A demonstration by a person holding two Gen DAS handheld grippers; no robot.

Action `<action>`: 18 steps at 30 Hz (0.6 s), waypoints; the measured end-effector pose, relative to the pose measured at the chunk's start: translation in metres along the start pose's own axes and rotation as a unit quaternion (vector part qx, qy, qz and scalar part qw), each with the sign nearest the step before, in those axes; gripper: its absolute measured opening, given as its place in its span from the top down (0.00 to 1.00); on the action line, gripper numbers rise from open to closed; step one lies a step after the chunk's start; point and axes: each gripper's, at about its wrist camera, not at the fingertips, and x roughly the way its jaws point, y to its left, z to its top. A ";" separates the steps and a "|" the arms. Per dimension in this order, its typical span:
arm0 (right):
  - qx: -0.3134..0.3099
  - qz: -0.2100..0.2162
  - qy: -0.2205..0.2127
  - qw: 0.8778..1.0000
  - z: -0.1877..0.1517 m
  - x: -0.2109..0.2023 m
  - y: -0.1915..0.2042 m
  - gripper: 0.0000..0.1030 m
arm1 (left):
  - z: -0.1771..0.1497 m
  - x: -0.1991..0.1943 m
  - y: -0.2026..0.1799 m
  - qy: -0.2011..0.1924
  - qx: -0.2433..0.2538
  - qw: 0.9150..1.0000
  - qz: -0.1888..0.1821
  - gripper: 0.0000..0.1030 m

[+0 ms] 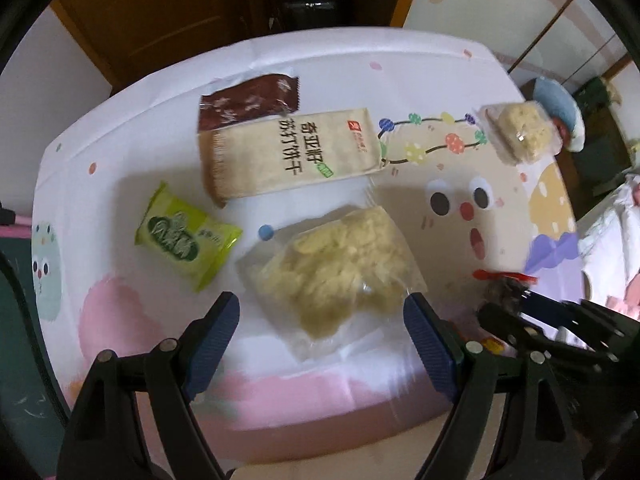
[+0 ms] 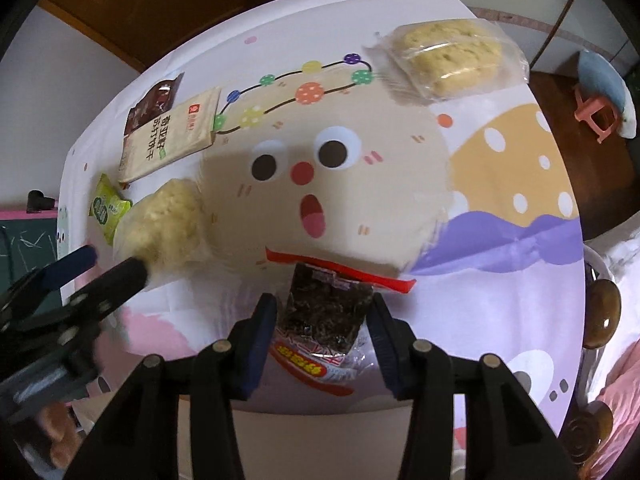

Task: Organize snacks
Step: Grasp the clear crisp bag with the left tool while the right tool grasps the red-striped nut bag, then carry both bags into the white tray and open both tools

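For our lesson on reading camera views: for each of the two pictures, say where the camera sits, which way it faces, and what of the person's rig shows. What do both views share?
Left wrist: on the left gripper, facing down at the clear bag of pale snacks; its open fingers show.
Right wrist: on the right gripper, facing down; its fingers clamp a dark seaweed packet.
Shared: cartoon tablecloth, cracker pack, green packet.

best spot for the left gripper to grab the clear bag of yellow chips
Grip the clear chip bag across its narrow width at the near end, coming straight down from above. It lies flat on the tablecloth, lengthwise between the open left gripper fingers, so the long sides face the pads.
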 end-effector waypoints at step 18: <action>-0.002 0.022 0.000 1.000 0.012 0.003 -0.008 0.55 | 0.005 0.029 0.002 -0.003 -0.122 0.988 -0.090 0.46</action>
